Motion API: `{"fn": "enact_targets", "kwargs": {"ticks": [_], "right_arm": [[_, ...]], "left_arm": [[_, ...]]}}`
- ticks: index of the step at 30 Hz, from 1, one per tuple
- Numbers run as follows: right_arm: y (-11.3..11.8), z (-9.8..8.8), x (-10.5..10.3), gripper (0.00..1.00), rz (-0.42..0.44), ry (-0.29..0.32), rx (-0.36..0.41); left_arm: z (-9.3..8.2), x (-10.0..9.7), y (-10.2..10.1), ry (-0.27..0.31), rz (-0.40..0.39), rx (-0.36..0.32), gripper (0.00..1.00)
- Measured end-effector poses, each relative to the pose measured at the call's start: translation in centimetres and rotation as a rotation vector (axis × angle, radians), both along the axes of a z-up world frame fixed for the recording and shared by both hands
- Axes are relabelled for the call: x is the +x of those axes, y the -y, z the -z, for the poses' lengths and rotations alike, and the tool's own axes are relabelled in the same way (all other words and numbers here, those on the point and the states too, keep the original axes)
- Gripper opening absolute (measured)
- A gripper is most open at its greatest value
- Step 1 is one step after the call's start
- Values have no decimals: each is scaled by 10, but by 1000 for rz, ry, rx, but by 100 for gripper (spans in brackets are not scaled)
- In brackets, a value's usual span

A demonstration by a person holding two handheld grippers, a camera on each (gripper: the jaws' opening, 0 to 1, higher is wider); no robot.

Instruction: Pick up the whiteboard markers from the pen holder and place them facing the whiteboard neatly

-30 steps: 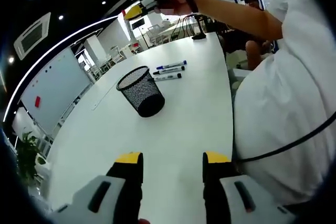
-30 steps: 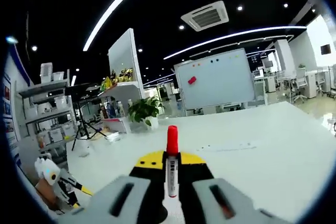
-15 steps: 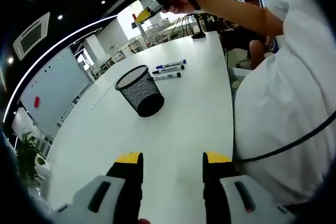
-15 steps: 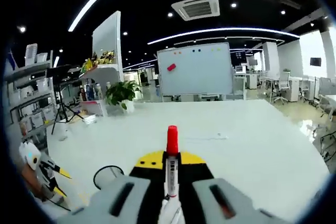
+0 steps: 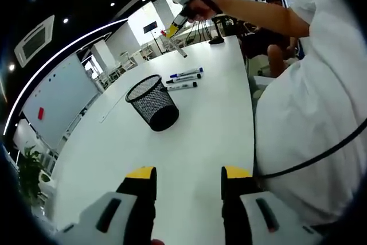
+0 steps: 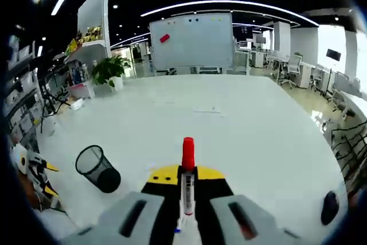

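My right gripper (image 6: 187, 185) grips a red-capped marker (image 6: 187, 167) high above the surface (image 6: 241, 130), mid-carry. Three markers (image 5: 184, 80) lie beside the mesh pen holder (image 5: 152, 101). Left gripper (image 5: 188, 183) idles, fingers apart. Next I'd lower and align it with that row.

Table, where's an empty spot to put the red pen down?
The table is bare between the left tongs and the basket, and beyond it toward the whiteboard. It's crowded beside the three pens, next to the basket. The right tongs hold the red pen.
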State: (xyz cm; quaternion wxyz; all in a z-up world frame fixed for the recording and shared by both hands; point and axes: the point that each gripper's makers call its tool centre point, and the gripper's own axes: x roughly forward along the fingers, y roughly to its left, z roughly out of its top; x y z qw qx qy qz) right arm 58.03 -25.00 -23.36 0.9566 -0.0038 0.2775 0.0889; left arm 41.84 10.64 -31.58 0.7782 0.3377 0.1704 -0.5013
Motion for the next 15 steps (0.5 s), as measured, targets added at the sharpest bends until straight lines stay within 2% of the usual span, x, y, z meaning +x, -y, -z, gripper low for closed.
{"fn": "enact_targets", "kwargs": {"ticks": [3, 8, 12, 15], "right_arm": [[3, 11, -2, 8, -3, -61, 16], [6, 21, -3, 8, -13, -100, -4], [7, 35, -10, 8, -14, -183, 21], [11, 45, -13, 8, -15, -215, 16]], "left_arm": [[-1, -2, 2, -9, 13, -12, 47], [-1, -3, 2, -9, 15, -12, 47], [-3, -4, 3, -15, 21, -24, 47], [-2, -4, 3, -15, 18, -23, 47]]}}
